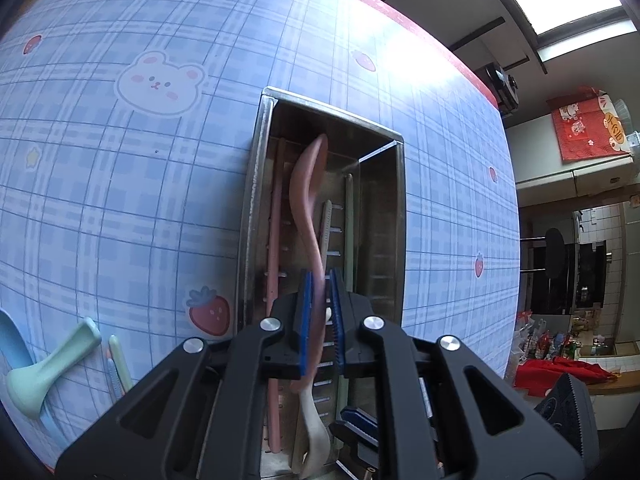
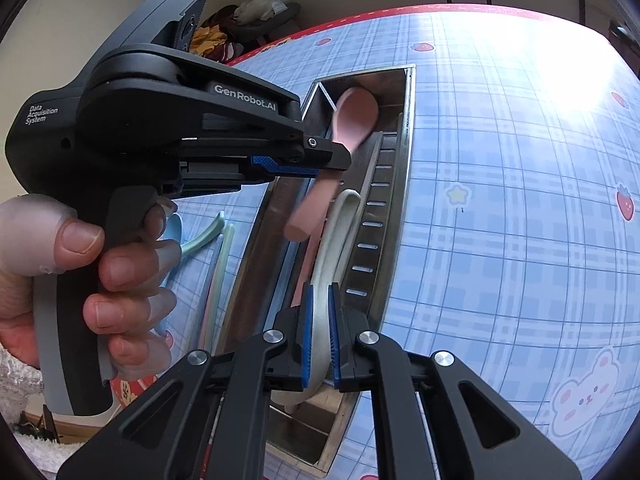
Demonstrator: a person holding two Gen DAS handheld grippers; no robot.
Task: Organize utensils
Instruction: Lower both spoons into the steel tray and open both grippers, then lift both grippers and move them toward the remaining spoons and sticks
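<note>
A steel utensil tray [image 1: 256, 200] [image 2: 405, 152] lies on the blue checked tablecloth. My left gripper [image 1: 320, 276] [image 2: 340, 158] hangs over it, jaws slightly apart. A pink spoon [image 1: 308, 176] [image 2: 356, 116] is blurred and loose between the pads, bowl toward the tray's far end. My right gripper [image 2: 320, 292] is shut on the handle of a white spoon [image 2: 340, 232] [image 1: 314, 432] lying inside the tray. Pink chopsticks [image 1: 274, 240] and a pale green chopstick [image 1: 349, 220] also lie in the tray.
Left of the tray on the cloth lie a mint spoon [image 1: 52, 364], a blue spoon [image 1: 8, 340] [image 2: 174, 224] and pastel chopsticks [image 1: 118, 364] [image 2: 218, 264]. A person's hand [image 2: 120, 272] holds the left gripper's handle. The table's red edge [image 1: 440, 48] runs along the far side.
</note>
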